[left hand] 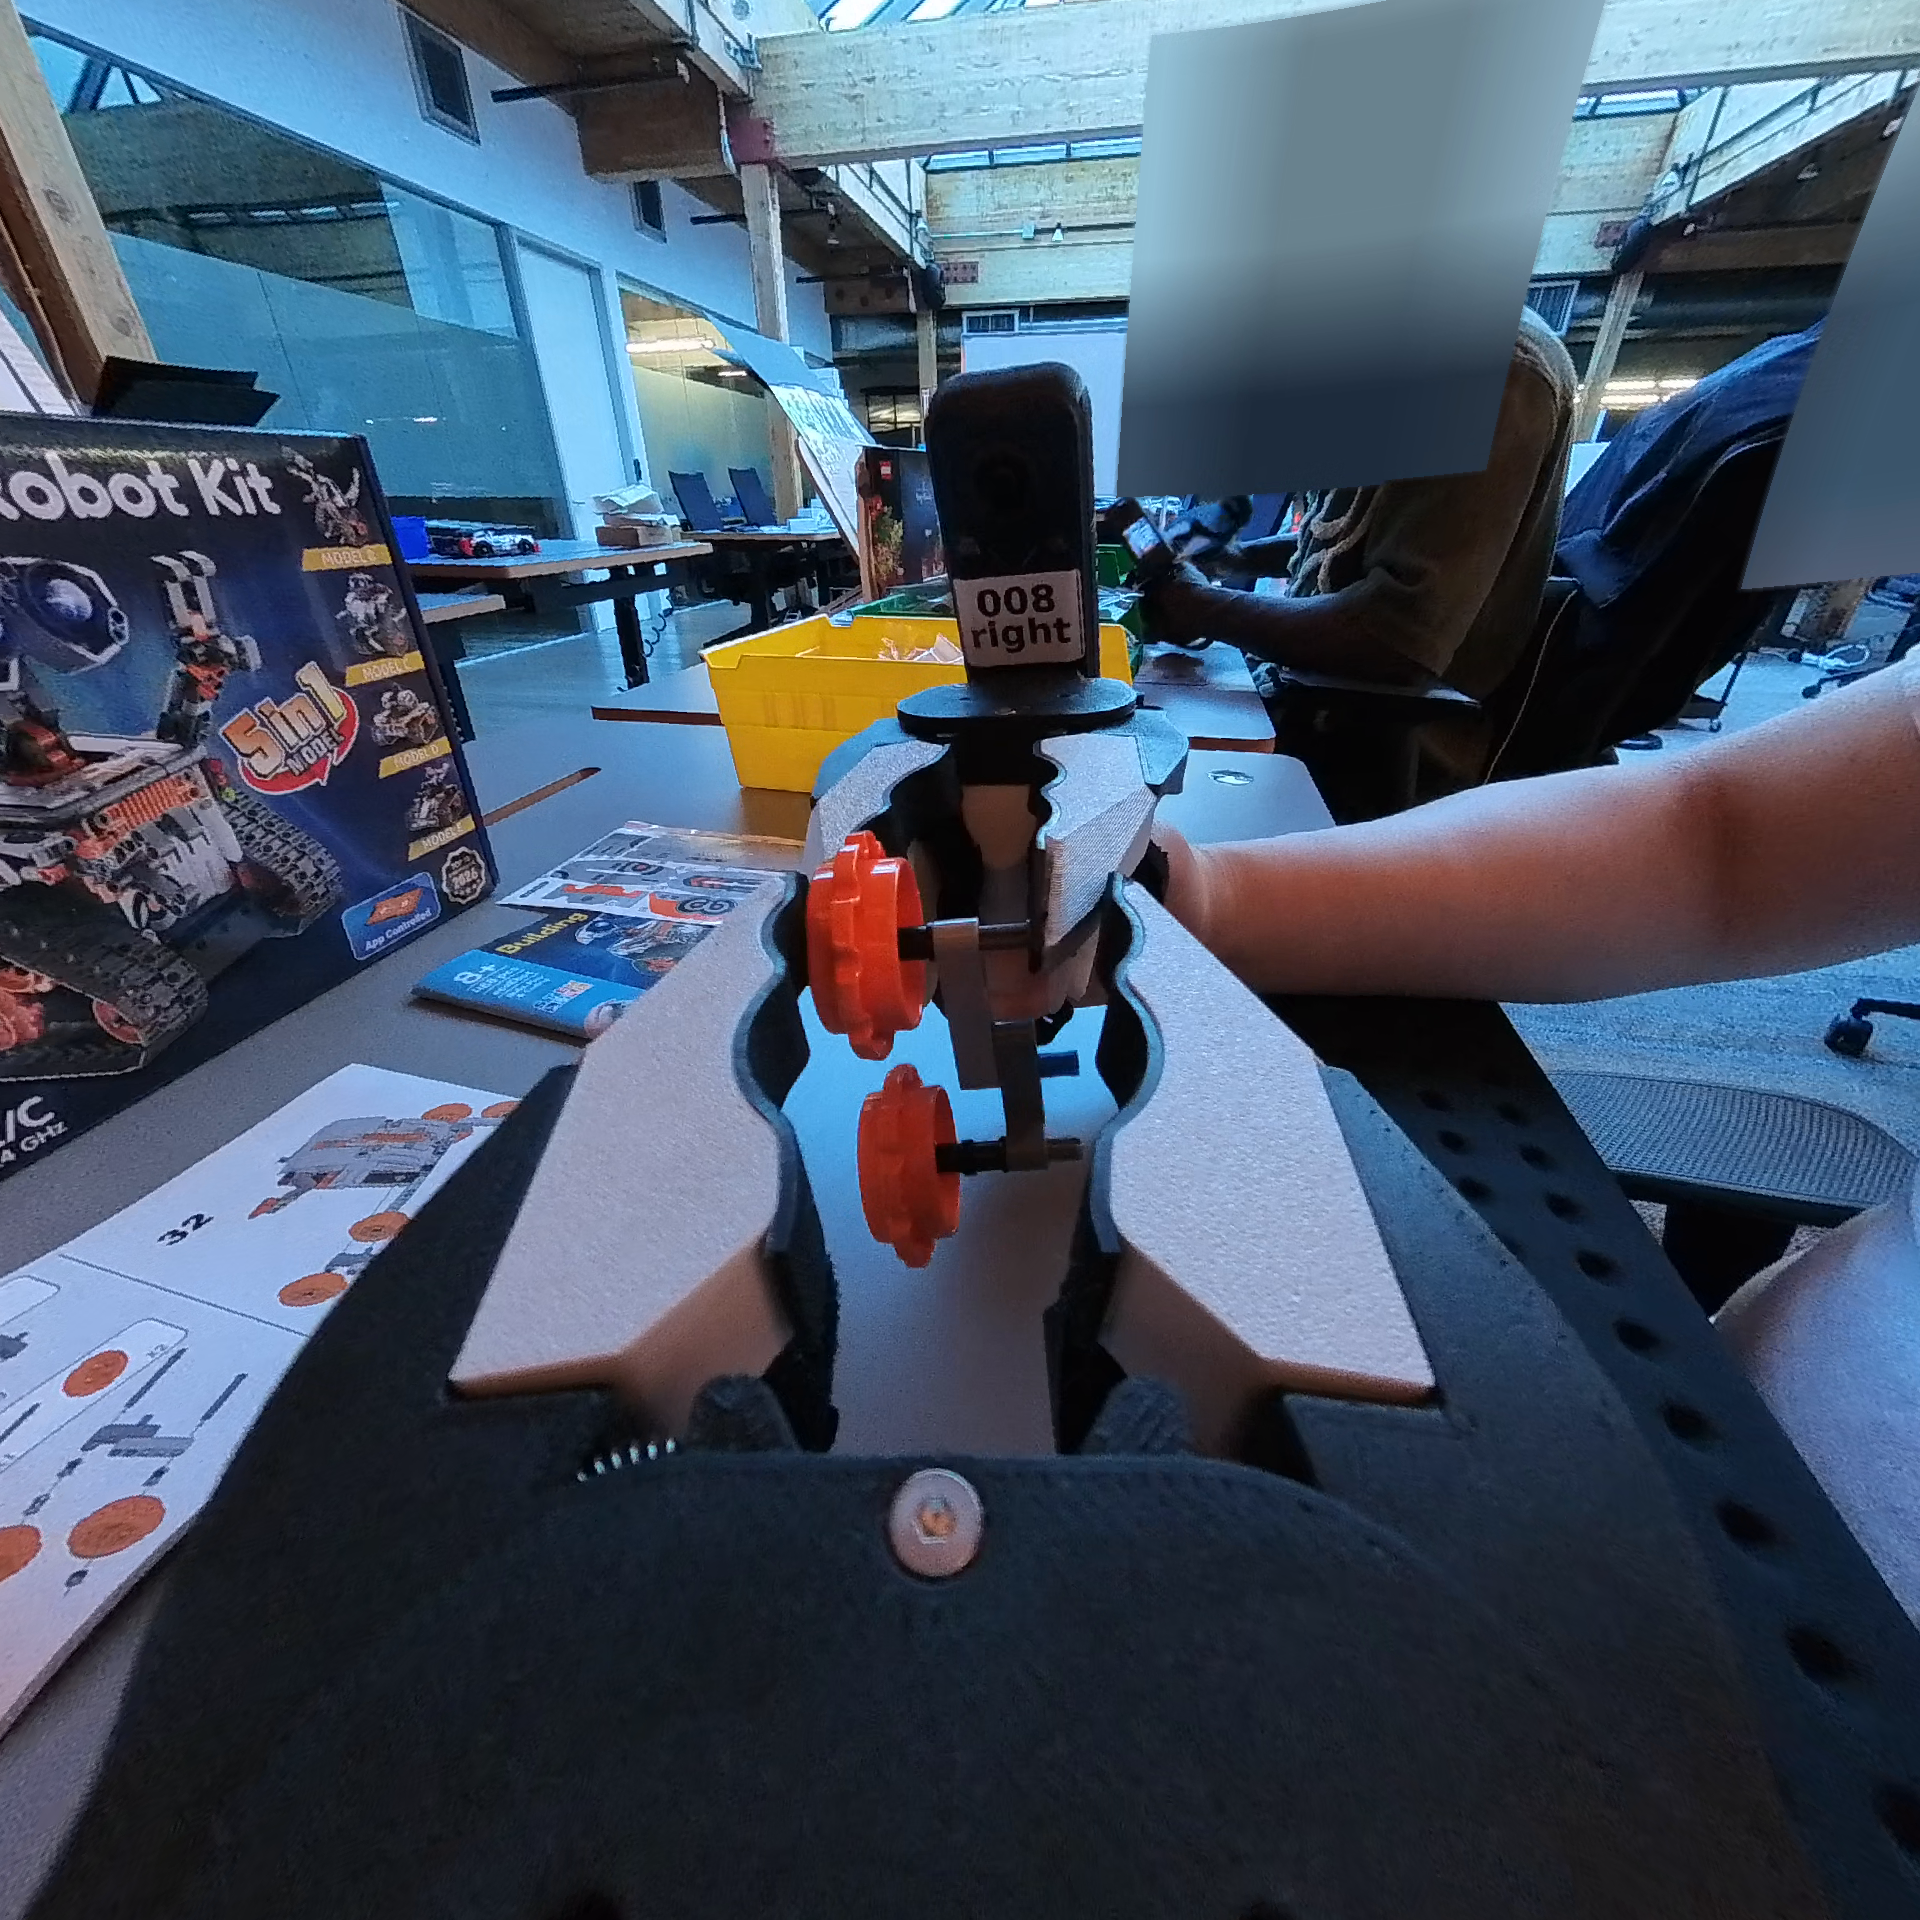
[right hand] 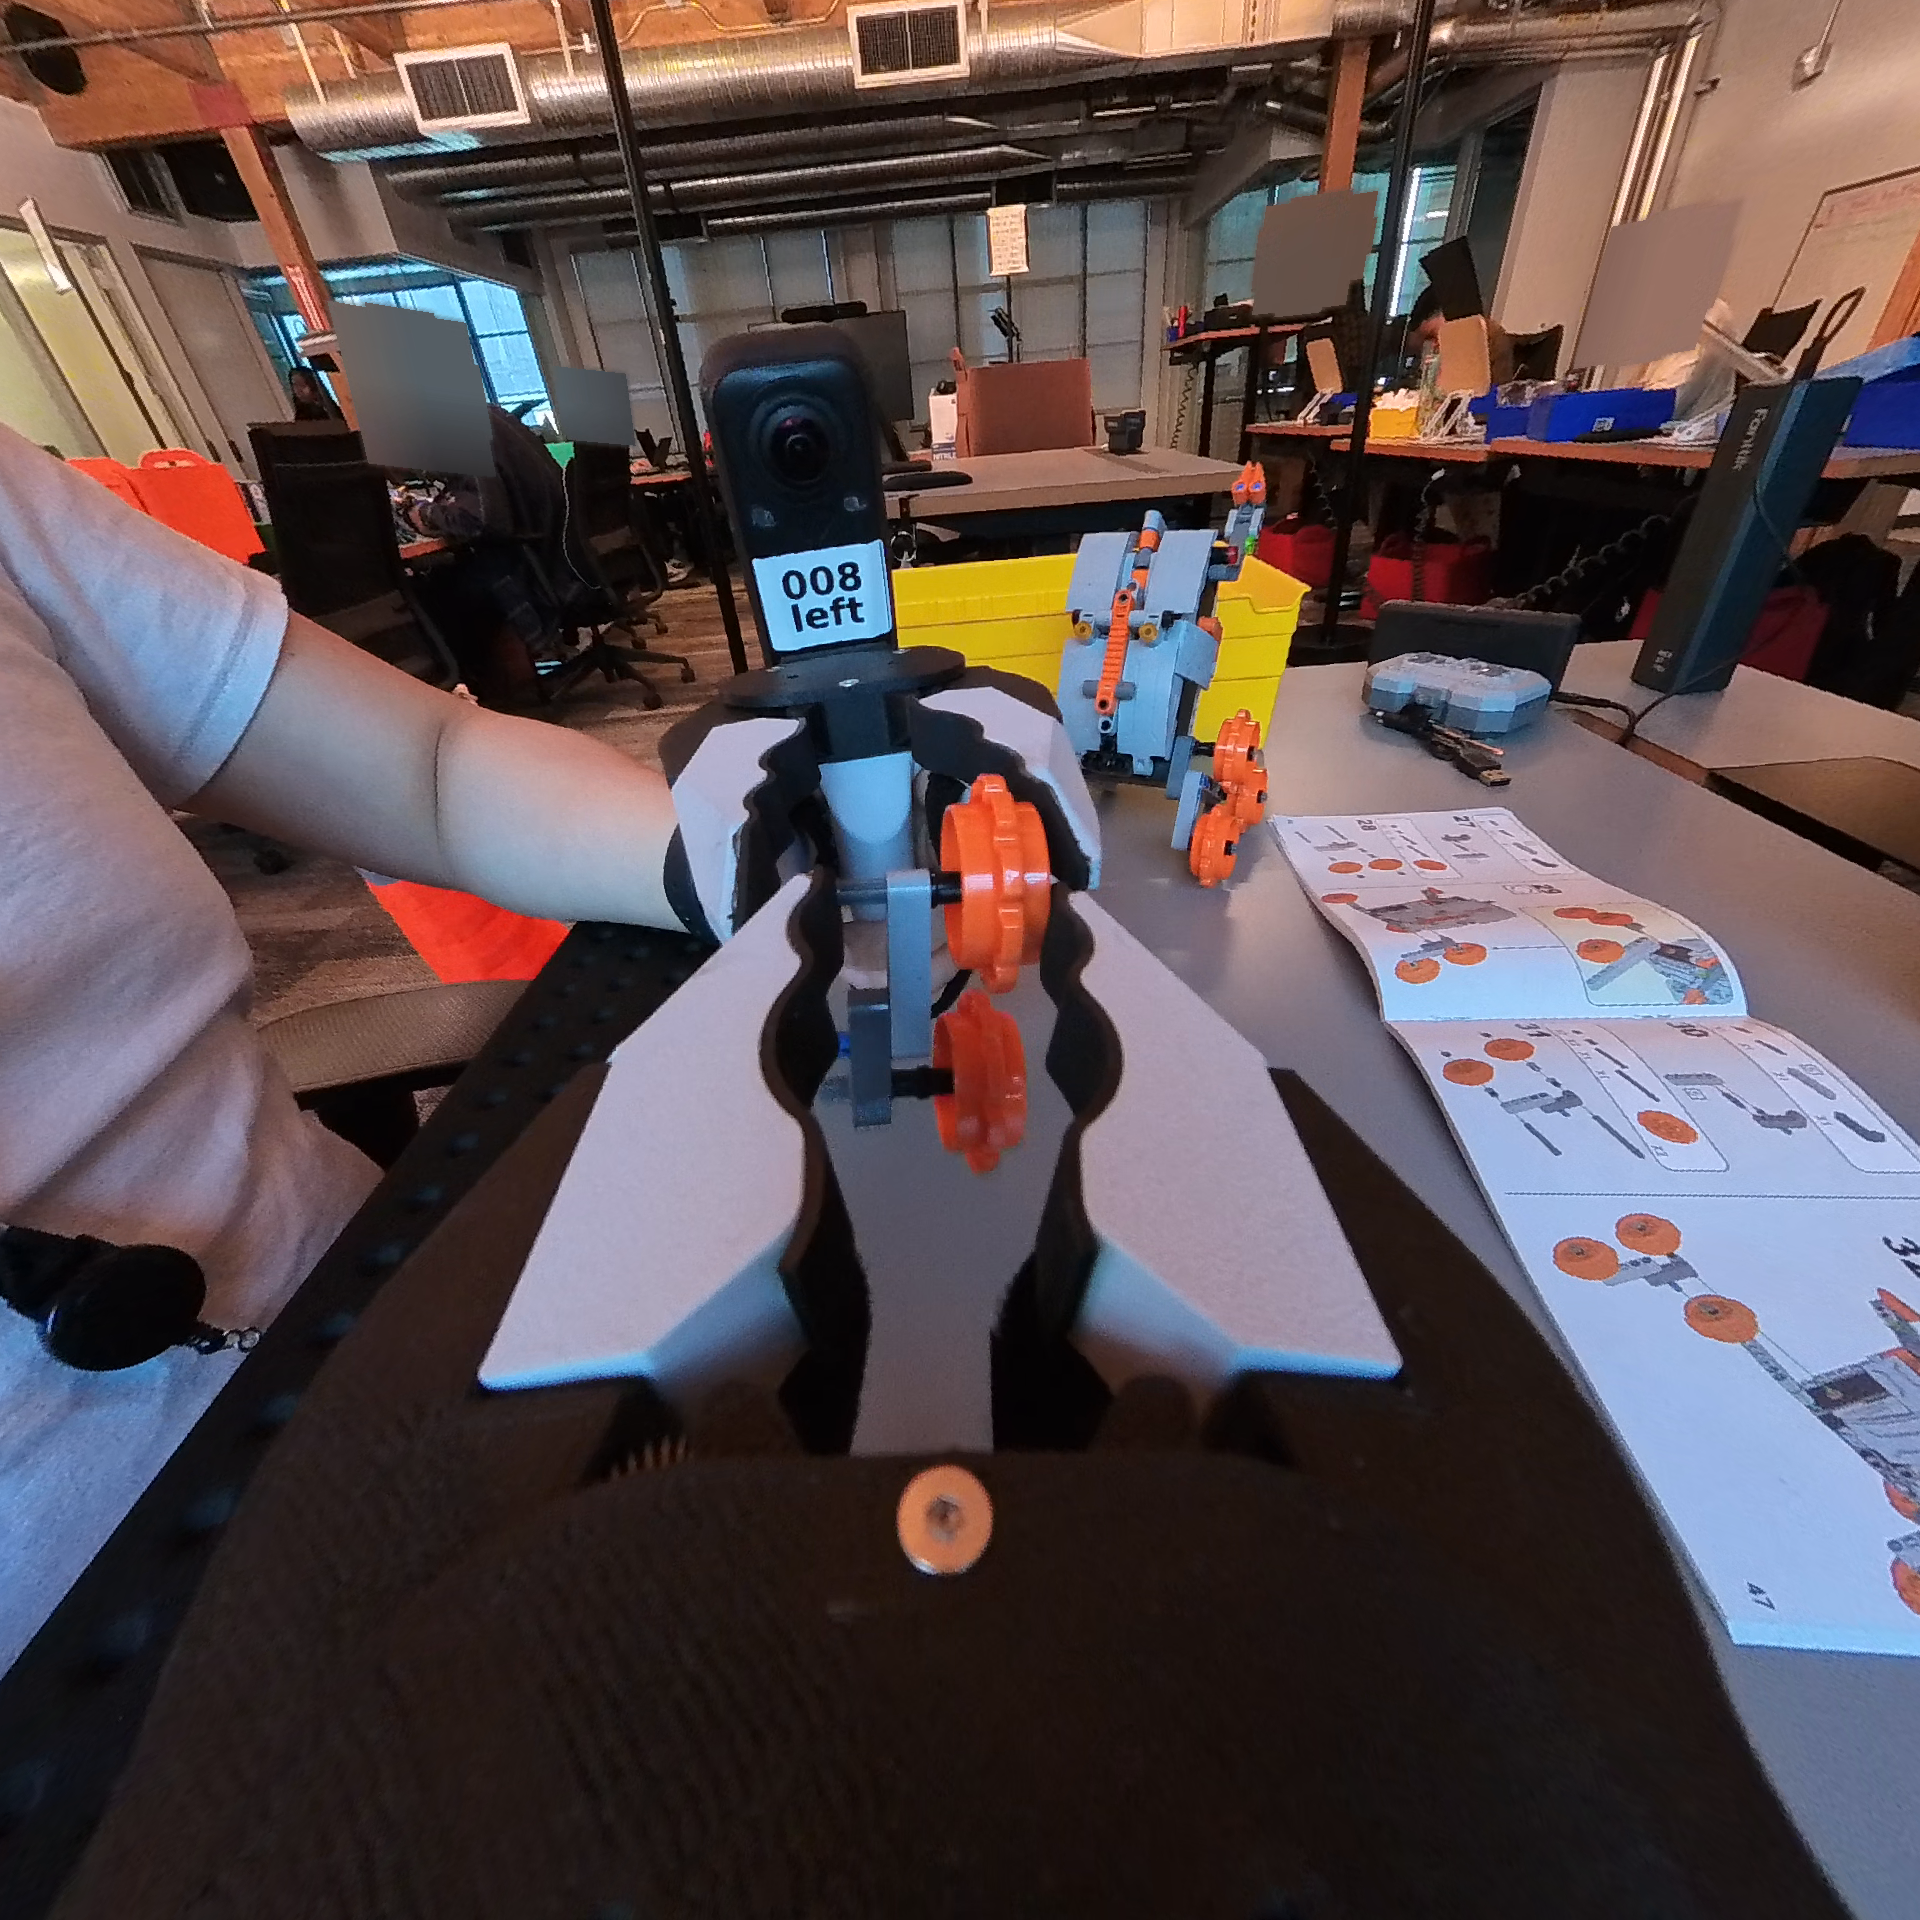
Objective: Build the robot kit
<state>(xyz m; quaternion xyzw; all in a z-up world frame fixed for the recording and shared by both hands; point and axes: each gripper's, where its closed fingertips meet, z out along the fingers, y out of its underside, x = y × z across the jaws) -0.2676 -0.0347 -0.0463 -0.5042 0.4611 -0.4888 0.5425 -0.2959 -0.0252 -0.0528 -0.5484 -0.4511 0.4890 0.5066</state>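
1. wheel assembly (left hand: 982, 997): two flat grey plastic beams, pinned in a crooked line, with thin black axles. each axle carries an orange wheel (left hand: 862, 945) that is glossy, round and notched at the rim.
2. you hold it in the air above the grey table (right hand: 1330, 748), between the two facing claws.
3. your right gripper (right hand: 935, 899) looks clenched across the upper axle, with the wheel against one wavy black pad.
4. your left gripper (left hand: 961, 935) is released, its matte white fingers spread around the part.
5. an open instruction booklet (right hand: 1621, 1091) lies beside it. a half-built grey model (right hand: 1143, 644) stands before a yellow bin (right hand: 987, 613).
6. a printed kit box (left hand: 208, 748) stands upright, and each claw's camera (left hand: 1013, 488) bears a white label.
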